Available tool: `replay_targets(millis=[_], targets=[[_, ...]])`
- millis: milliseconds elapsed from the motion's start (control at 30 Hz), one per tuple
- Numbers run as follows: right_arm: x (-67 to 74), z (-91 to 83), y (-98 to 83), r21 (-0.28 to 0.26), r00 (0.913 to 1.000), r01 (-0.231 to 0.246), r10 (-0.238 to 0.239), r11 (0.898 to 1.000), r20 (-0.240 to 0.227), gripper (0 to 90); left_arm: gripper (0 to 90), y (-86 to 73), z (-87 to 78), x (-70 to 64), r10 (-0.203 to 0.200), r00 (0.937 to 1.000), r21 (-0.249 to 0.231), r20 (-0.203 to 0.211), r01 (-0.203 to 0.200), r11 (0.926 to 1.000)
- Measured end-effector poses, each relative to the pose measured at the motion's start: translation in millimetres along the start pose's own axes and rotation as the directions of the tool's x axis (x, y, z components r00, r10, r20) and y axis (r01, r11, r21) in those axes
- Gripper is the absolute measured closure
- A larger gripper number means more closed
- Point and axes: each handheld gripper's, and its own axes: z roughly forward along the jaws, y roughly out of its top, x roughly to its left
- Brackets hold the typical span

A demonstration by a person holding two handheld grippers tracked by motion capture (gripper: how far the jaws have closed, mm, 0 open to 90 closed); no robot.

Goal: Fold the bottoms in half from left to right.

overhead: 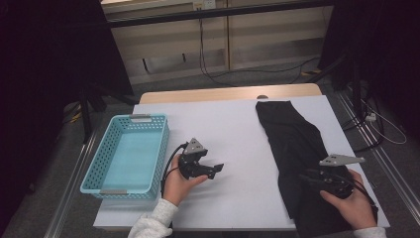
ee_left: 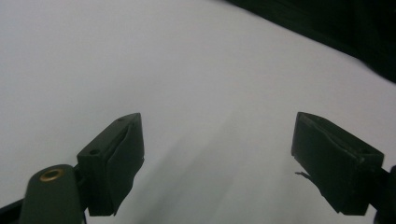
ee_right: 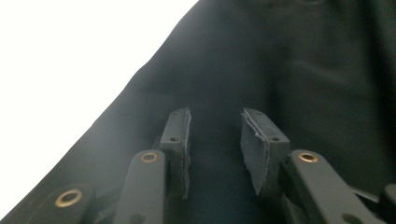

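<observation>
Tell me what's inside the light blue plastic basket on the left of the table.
The light blue plastic basket looks empty: its bare floor shows in the high view. Its near wall hides a thin strip of the floor, so anything small there can't be seen.

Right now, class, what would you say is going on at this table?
A person works at a white-covered table with a handheld tool in each hand. The right tool is over the near part of a black garment lying along the right side; its jaws are slightly apart with no fabric pinched between them. The left tool sits mid-table, jaws wide open and empty, over bare surface. A light blue basket stands empty at the left.
</observation>
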Motion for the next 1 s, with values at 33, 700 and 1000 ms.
replay_targets(millis=[33, 700, 1000], targets=[[2.4, 2.2, 0.0, 0.01, 0.9999, 0.015, -0.015, 1.0, -0.006, 64.9, 16.9, -0.2, 0.0, 0.3, -0.001, 1.0, 0.001, 0.001, 0.001, 1.0], [-17.5, -18.5, -11.2, 0.085, 0.9992, 0.039, -0.04, 0.996, 0.0, 90.0, 17.0, 0.2, -1.3, 0.8, -0.006, 1.0, -0.008, 0.0, 0.006, 0.9999], [-5.2, -12.5, 4.1, 0.017, 0.9979, 0.056, -0.056, 0.998, 0.03, 68.1, 17.0, -0.3, 0.8, -0.3, -0.008, 1.0, -0.001, -0.001, 0.008, 1.0]])
